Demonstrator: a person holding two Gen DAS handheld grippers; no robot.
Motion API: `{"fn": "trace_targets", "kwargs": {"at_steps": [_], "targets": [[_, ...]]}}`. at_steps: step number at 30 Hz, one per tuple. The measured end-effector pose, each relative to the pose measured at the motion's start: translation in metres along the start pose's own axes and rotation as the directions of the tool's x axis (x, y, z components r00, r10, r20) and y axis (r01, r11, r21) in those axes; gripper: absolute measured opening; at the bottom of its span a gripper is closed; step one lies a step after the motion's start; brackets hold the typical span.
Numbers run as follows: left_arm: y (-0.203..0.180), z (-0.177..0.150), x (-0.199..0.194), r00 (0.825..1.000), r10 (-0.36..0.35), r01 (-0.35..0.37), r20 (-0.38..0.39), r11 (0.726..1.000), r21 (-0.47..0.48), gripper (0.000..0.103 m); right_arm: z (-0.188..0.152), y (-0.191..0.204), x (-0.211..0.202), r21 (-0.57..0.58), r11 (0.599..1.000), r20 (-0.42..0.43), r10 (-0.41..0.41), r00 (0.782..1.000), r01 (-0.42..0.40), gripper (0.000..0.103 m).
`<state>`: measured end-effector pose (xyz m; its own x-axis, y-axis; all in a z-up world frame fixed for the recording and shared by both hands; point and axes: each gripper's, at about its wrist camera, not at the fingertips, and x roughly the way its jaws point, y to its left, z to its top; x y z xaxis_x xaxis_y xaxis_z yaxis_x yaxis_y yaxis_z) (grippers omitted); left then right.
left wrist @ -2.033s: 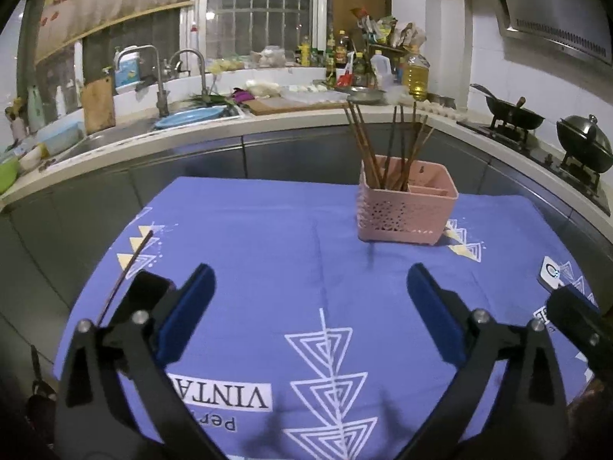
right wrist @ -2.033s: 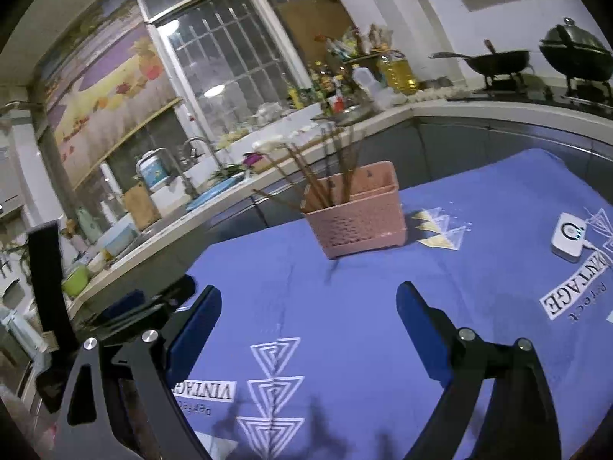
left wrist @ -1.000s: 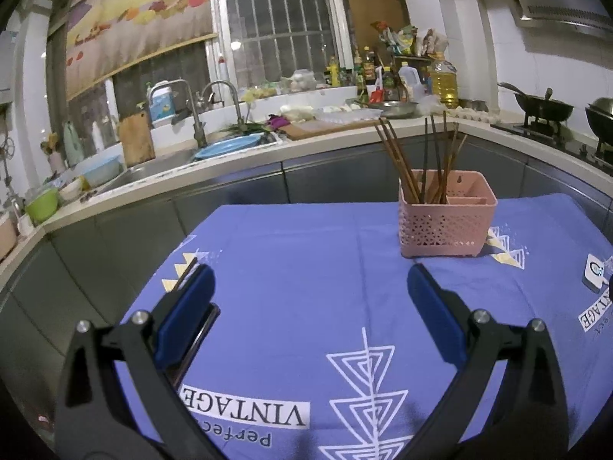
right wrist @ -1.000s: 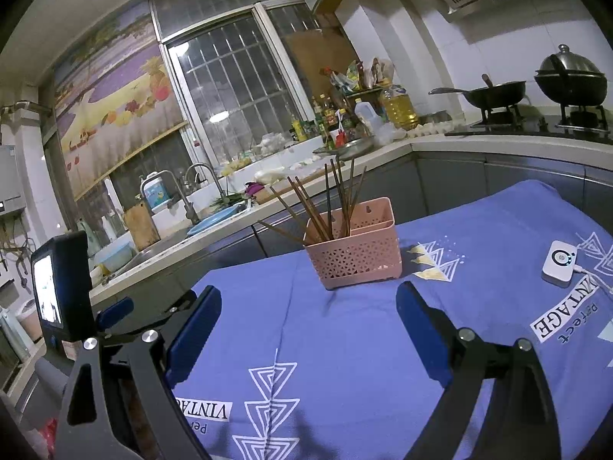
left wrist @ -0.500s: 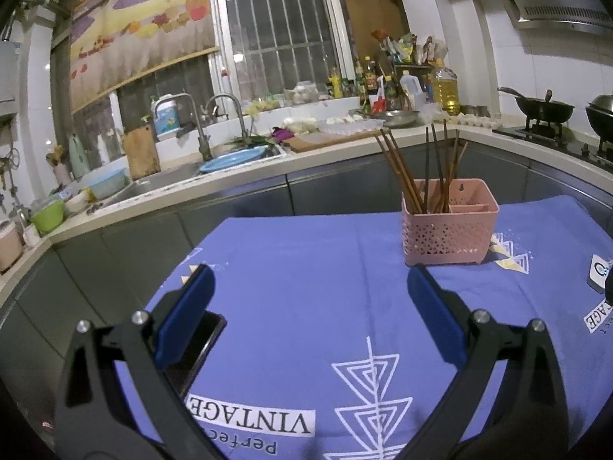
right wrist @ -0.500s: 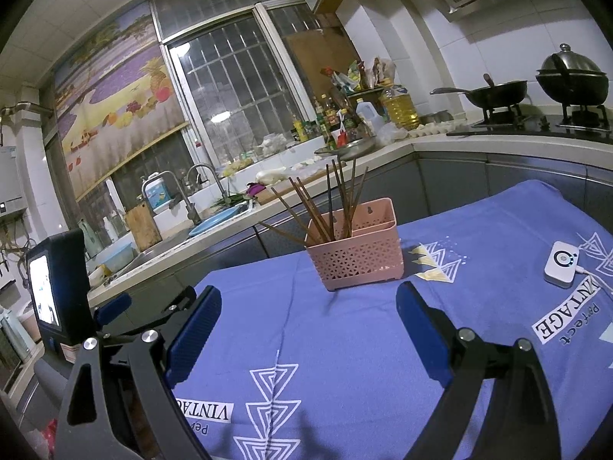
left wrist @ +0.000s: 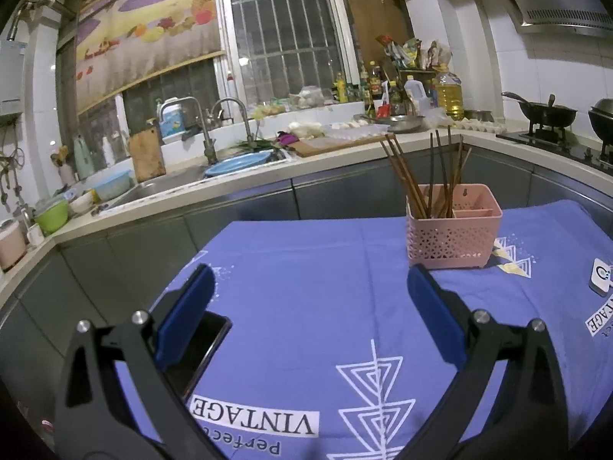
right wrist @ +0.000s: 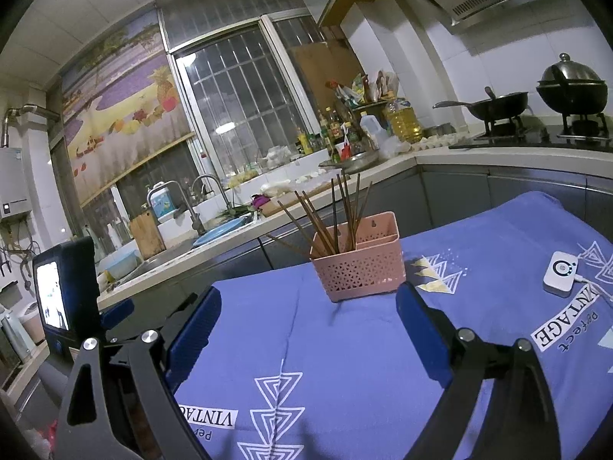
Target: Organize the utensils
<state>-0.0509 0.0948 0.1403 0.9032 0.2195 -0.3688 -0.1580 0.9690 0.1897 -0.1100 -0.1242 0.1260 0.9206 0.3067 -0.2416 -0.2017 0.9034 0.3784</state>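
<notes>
The left gripper [left wrist: 310, 310] is held level and low, its jaws spread wide with nothing between them. Its blue pads [left wrist: 186, 316] face each other across the gap, each backed by a black arm fixed with silver bolts. The right gripper [right wrist: 306, 331] has the same pose: jaws wide apart, empty, blue pads [right wrist: 423, 339] turned inward. In the right wrist view the left gripper's body shows at the left edge, beside the right one, perhaps a little ahead of it. No hand is in view.
</notes>
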Motion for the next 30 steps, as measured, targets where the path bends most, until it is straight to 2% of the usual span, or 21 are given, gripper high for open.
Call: {"fn": "trace_targets", "kwargs": {"at_steps": [30], "targets": [[-0.004,-0.004,-0.009,0.999,0.034,-0.034,0.004,0.999,-0.002,0.097,-0.001,0.001,-0.002,0.008,1.0,-0.002,0.0,1.0,0.0,0.091]]}}
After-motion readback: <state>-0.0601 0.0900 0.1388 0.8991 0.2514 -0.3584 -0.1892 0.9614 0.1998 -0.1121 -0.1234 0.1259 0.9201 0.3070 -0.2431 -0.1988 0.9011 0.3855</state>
